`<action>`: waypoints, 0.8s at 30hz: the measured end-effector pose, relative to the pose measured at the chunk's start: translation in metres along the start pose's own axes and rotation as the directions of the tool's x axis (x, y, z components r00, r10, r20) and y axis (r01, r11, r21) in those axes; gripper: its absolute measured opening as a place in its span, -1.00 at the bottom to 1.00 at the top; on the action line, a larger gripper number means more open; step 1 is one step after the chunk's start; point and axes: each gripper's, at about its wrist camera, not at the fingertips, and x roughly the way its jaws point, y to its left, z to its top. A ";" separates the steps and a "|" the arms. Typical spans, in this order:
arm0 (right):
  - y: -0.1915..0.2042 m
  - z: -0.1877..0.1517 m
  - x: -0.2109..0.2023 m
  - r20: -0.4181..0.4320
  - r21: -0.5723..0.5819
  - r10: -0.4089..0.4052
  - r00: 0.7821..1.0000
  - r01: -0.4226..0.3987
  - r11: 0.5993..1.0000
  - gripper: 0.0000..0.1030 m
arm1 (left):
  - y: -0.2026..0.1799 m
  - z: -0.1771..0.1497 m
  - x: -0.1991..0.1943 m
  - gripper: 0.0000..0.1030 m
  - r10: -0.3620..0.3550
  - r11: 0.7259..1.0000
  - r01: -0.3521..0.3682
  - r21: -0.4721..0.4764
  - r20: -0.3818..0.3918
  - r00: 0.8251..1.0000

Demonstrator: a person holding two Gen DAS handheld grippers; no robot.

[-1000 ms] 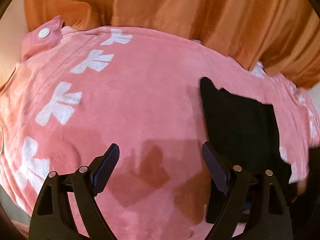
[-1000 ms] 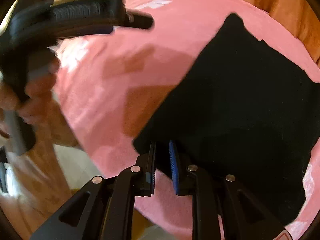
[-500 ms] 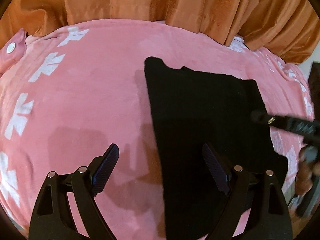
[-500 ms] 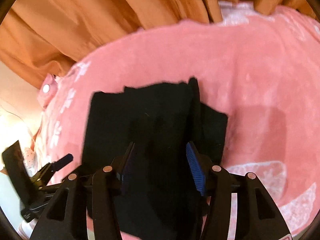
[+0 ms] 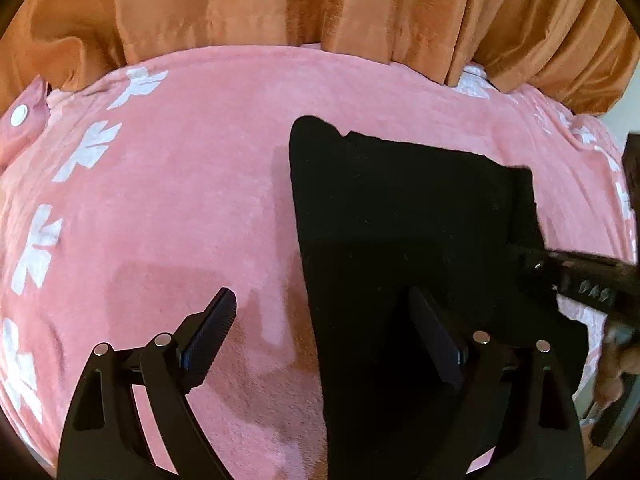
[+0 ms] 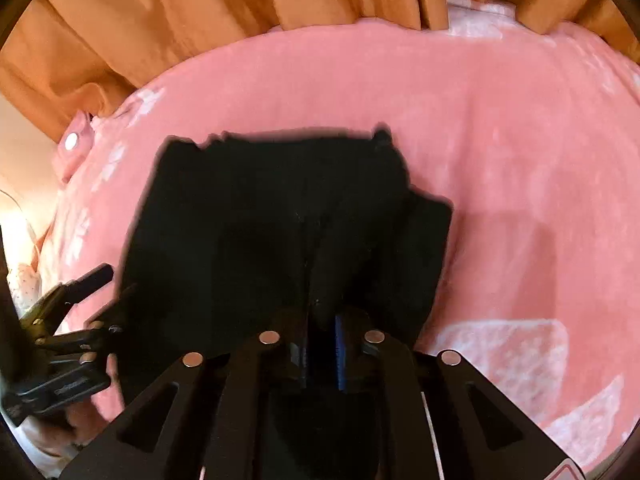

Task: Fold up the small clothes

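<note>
A small black garment [image 5: 408, 216] lies on a pink blanket [image 5: 192, 184]. My left gripper [image 5: 320, 320] is open and empty, hovering over the garment's left edge, one finger over the blanket, the other over the black cloth. My right gripper [image 6: 322, 344] is shut on the near edge of the black garment [image 6: 260, 216] and lifts a fold of it. The right gripper also shows at the right of the left wrist view [image 5: 576, 276]; the left gripper shows at the lower left of the right wrist view [image 6: 76, 312].
Orange curtains [image 5: 320, 8] hang behind the pink blanket, which has white bow prints [image 5: 92, 152] along its left side and a snap tab [image 5: 20, 114] at the far left corner. The blanket's edge drops off at the right [image 5: 624, 184].
My right gripper has closed on the black garment's near edge, having been open over it half a second ago. My left gripper has shifted slightly and stayed open.
</note>
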 end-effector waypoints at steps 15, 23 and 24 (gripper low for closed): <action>0.030 -0.032 -0.023 -0.094 -0.169 -0.040 0.995 0.023 0.985 -0.79 | 0.002 0.000 -0.002 0.68 0.012 1.000 -0.012 0.010 -0.004 1.000; 0.027 -0.046 -0.017 -0.142 -0.200 -0.050 0.989 0.021 0.980 -0.80 | 0.013 -0.003 -0.008 0.65 -0.110 0.993 0.108 -0.052 -0.048 0.993; 0.026 -0.043 -0.022 -0.137 -0.191 -0.035 0.990 0.009 0.982 -0.80 | 0.015 -0.002 -0.010 0.65 -0.144 0.988 0.141 -0.069 -0.046 0.988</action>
